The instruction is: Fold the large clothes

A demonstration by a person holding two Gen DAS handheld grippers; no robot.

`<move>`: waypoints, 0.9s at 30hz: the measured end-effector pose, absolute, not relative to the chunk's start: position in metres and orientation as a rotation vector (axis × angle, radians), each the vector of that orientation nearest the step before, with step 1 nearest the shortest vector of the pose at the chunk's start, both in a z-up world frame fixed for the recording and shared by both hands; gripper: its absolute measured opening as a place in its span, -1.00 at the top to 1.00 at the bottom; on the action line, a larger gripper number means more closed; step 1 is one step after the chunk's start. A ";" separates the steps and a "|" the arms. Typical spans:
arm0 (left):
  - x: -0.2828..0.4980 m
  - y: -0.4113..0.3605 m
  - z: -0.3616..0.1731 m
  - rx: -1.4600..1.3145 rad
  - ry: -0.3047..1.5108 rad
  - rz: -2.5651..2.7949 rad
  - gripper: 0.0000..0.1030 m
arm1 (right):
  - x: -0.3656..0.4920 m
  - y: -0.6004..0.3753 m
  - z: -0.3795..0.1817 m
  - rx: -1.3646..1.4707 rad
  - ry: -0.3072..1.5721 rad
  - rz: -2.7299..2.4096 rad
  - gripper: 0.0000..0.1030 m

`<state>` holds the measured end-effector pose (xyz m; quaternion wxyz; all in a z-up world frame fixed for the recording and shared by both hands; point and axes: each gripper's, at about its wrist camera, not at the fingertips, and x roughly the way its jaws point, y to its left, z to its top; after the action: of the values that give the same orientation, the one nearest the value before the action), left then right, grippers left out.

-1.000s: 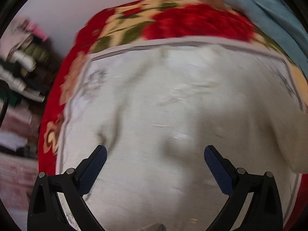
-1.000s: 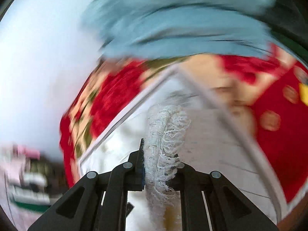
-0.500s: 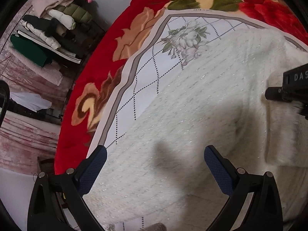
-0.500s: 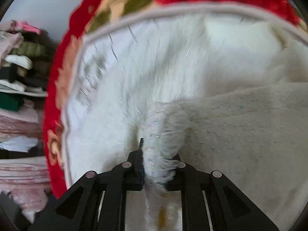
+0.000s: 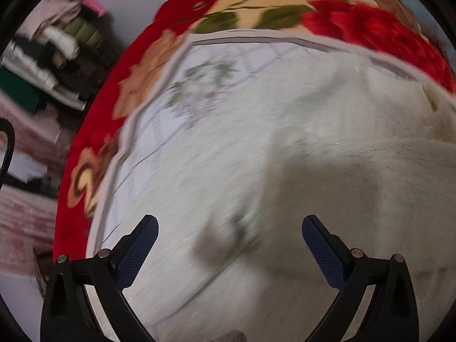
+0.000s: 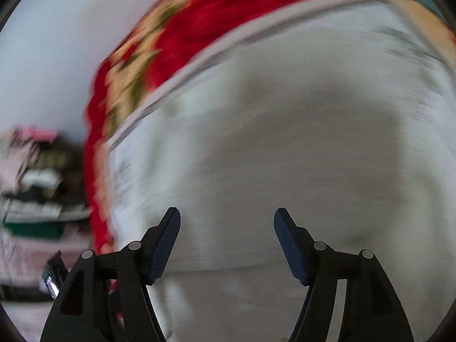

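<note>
A large white fuzzy garment (image 5: 285, 171) lies spread on a red floral blanket (image 5: 176, 34); a folded-over layer of it rises at the right (image 5: 399, 176). My left gripper (image 5: 229, 233) is open and empty just above the fabric. In the right wrist view the same white garment (image 6: 285, 148) fills the frame, blurred by motion. My right gripper (image 6: 227, 225) is open and empty above it, with nothing between its blue pads.
The blanket's red floral border (image 6: 176, 45) curves along the far side, with a white wall behind. A rack of stacked folded clothes (image 5: 48, 54) stands to the left, also in the right wrist view (image 6: 37, 182). Pink fabric piles (image 5: 22, 216) lie lower left.
My right gripper was shut on the garment's fringed edge; it has let go and now stands open. Both views have swung; the left gripper stays open.
</note>
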<state>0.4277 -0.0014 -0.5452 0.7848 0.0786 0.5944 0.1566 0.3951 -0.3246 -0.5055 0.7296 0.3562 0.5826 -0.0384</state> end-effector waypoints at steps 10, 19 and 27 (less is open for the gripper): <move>0.481 -0.043 -0.601 0.270 1.280 0.329 -1.00 | 0.383 -0.444 -0.588 0.836 1.248 -0.319 0.90; 0.434 -0.006 -0.539 0.064 1.292 0.378 -1.00 | 0.406 -0.350 -0.531 0.287 1.387 -0.307 -0.06; 0.270 0.104 -0.529 -0.385 1.479 0.563 -1.00 | 0.369 -0.269 -0.523 0.296 1.444 -0.182 -0.07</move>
<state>0.2700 0.1043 -0.5289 0.6863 -0.1720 0.6604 0.2515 0.3687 -0.2691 -0.5234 0.7366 0.1347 0.6576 -0.0828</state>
